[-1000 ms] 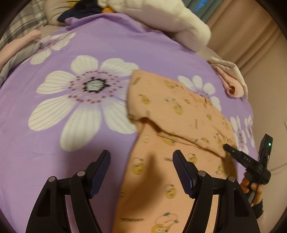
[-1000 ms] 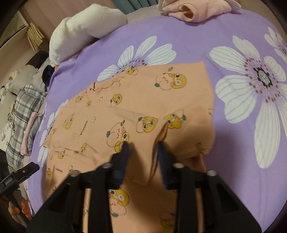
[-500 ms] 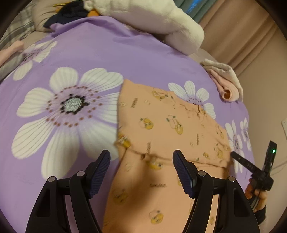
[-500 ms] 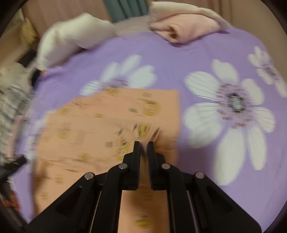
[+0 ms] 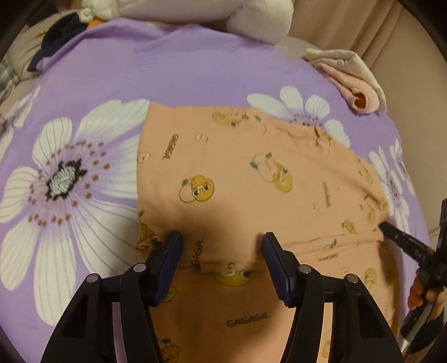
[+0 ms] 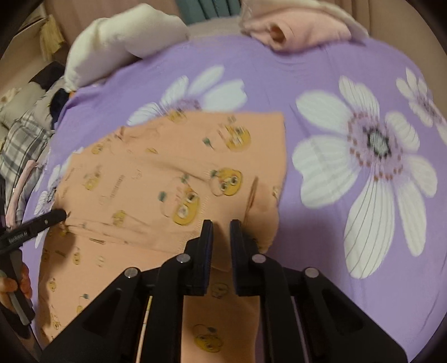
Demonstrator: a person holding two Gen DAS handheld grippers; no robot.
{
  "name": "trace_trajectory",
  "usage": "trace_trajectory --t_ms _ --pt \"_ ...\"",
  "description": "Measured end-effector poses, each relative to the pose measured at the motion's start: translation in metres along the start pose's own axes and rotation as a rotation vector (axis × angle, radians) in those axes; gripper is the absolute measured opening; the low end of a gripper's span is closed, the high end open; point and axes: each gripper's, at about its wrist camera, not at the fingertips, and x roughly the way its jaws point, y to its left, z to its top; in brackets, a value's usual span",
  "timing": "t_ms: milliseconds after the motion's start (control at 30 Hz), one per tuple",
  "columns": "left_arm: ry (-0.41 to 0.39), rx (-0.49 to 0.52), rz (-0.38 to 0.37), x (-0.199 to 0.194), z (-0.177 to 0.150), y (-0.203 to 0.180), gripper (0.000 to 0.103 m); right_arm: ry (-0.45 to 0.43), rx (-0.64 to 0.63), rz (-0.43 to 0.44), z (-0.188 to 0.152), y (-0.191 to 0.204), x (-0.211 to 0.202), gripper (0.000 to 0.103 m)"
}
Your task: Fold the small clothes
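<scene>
An orange garment [image 5: 251, 178] with yellow cartoon prints lies on the purple flowered bedsheet [image 5: 167, 69], its far part folded over the near part. My left gripper [image 5: 222, 243] is open, its fingers straddling the fold's near edge. My right gripper [image 6: 221, 231] is nearly shut with a narrow gap, at the fold's edge on the garment [image 6: 167, 173]; whether it pinches cloth I cannot tell. The right gripper's tip [image 5: 391, 231] shows at the right in the left wrist view; the left gripper's tip [image 6: 53, 216] shows at the left in the right wrist view.
A folded pink and cream cloth [image 5: 354, 83] lies at the far right of the bed. A white plush pillow [image 5: 223, 16] lies at the head. Dark and plaid clothes [image 6: 25, 134] pile at the bed's left side.
My left gripper has moved forward and lower over the fold's edge. My right gripper closed from open to nearly shut and has moved up to the fold's edge.
</scene>
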Motion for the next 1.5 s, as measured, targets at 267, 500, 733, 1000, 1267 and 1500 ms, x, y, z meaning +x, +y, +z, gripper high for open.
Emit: trace_trajectory --t_ms 267,500,733,1000,1267,1500 --pt "-0.022 -0.087 -0.104 -0.052 -0.024 0.023 0.062 -0.038 0.026 0.074 -0.019 -0.003 -0.043 0.031" --pt "0.016 -0.256 -0.224 -0.079 -0.080 0.075 0.071 -0.016 0.116 0.167 -0.070 -0.033 -0.078 0.045" --pt "0.039 -0.341 -0.422 -0.073 -0.104 0.084 0.071 0.074 0.241 0.315 -0.116 -0.057 -0.073 0.046" --pt "0.083 -0.339 -0.536 -0.070 -0.114 0.070 0.070 0.105 0.286 0.478 -0.131 -0.041 -0.064 0.046" --pt "0.138 -0.301 -0.615 -0.087 -0.152 0.065 0.070 0.163 0.244 0.529 -0.166 -0.029 -0.081 0.043" --pt "0.166 -0.324 -0.664 -0.093 -0.172 0.059 0.070 0.192 0.233 0.561 -0.187 -0.019 -0.091 0.043"
